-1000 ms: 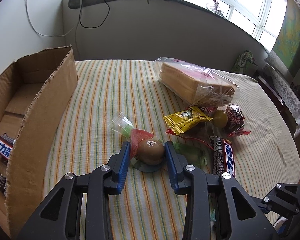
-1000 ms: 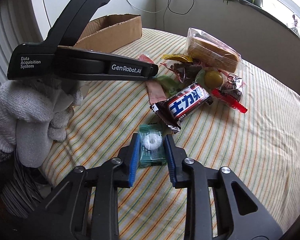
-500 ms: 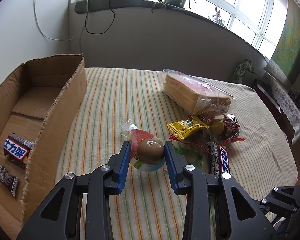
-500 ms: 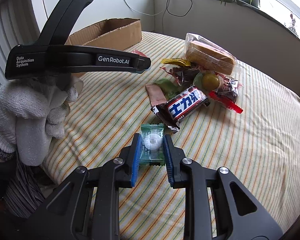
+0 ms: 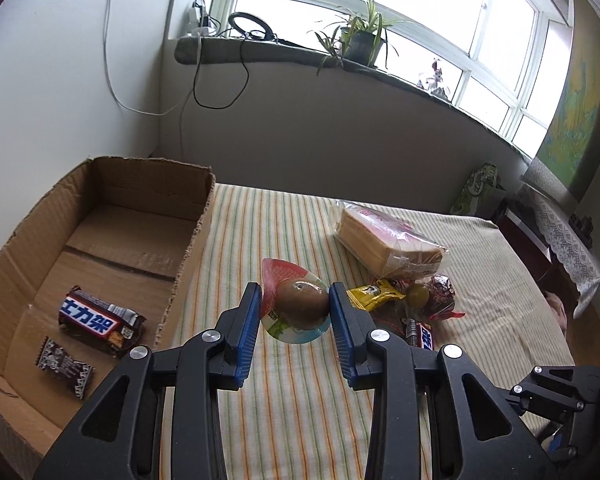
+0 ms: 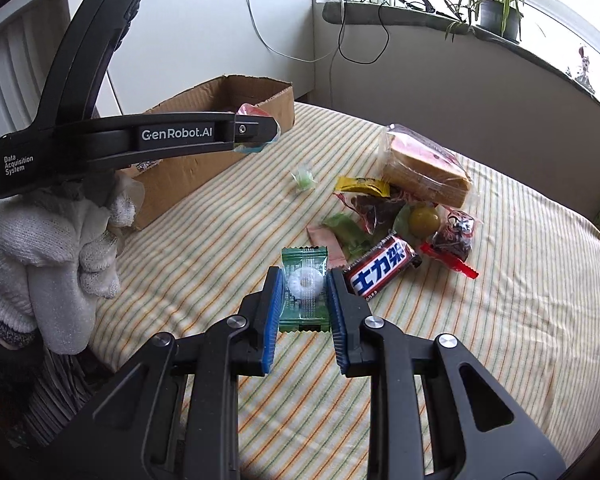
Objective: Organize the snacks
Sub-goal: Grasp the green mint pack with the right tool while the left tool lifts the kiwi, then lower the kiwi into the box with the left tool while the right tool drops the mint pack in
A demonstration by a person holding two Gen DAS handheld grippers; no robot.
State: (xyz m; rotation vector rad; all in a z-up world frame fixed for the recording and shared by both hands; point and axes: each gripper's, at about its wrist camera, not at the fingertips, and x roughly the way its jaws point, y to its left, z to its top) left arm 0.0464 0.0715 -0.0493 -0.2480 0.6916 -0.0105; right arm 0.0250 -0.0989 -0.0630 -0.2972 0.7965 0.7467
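My left gripper (image 5: 295, 312) is shut on a packaged brown egg (image 5: 303, 307) and holds it above the striped table, beside the open cardboard box (image 5: 100, 220). The box holds a Snickers bar (image 5: 100, 322) and a small dark packet (image 5: 65, 365). My right gripper (image 6: 305, 304) is shut on a green mint packet (image 6: 305, 288) and holds it lifted over the table's near side. The left gripper (image 6: 256, 133) also shows in the right wrist view, raised near the box (image 6: 220, 120). A snack pile lies on the table: Snickers bar (image 6: 382, 270), bagged bread (image 6: 424, 172), yellow packet (image 6: 362, 186).
A small green candy (image 6: 304, 178) lies alone between box and pile. A green ball-shaped sweet (image 6: 424, 220) and a dark red packet (image 6: 456, 236) sit in the pile. A windowsill with a plant (image 5: 356, 40) and cables runs behind. The table edge drops off at the right (image 5: 540, 320).
Both grippers have risen with their snacks. The left gripper has lifted the egg off the table and swung toward the box, so the box's inside now shows. A small green candy was left behind.
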